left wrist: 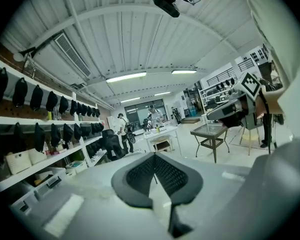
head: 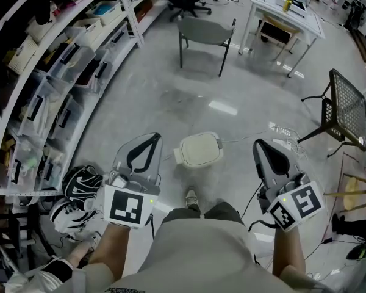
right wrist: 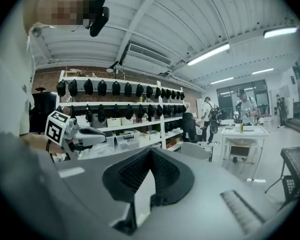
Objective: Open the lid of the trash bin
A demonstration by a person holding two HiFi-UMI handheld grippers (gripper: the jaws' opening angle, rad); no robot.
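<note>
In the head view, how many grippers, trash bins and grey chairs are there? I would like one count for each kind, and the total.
grippers: 2, the left gripper and the right gripper, both with jaws together on nothing
trash bin: 1, on the floor between them
grey chair: 1
Total: 4
</note>
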